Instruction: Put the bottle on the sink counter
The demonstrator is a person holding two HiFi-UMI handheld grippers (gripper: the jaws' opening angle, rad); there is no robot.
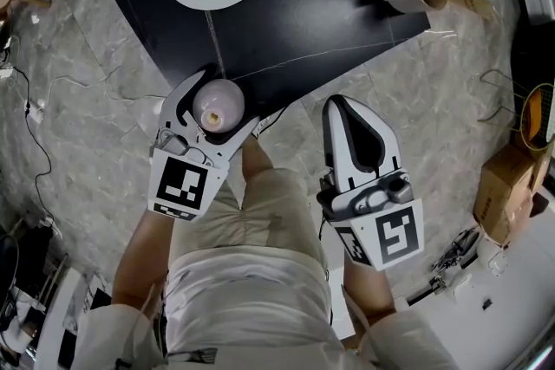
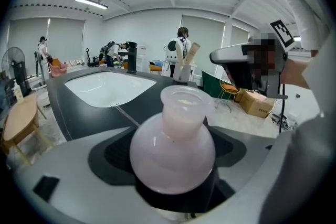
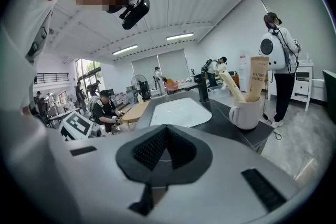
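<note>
Bottle (image 2: pixel 172 144) clamped in left gripper (image 1: pixel 220 102) jaws near sink counter (image 1: pixel 329 22) edge

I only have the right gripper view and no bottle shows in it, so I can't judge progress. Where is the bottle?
Observer: The left gripper holds it. It is a pale pink round bottle, with the jaws on its belly.
Operator: Is it over the counter?
Observer: In the head view it sits at the near corner of the dark counter, neck up. I cannot tell whether it touches.
Operator: And where is my right gripper?
Observer: The right gripper hangs over the floor, short of the counter's edge.
</note>
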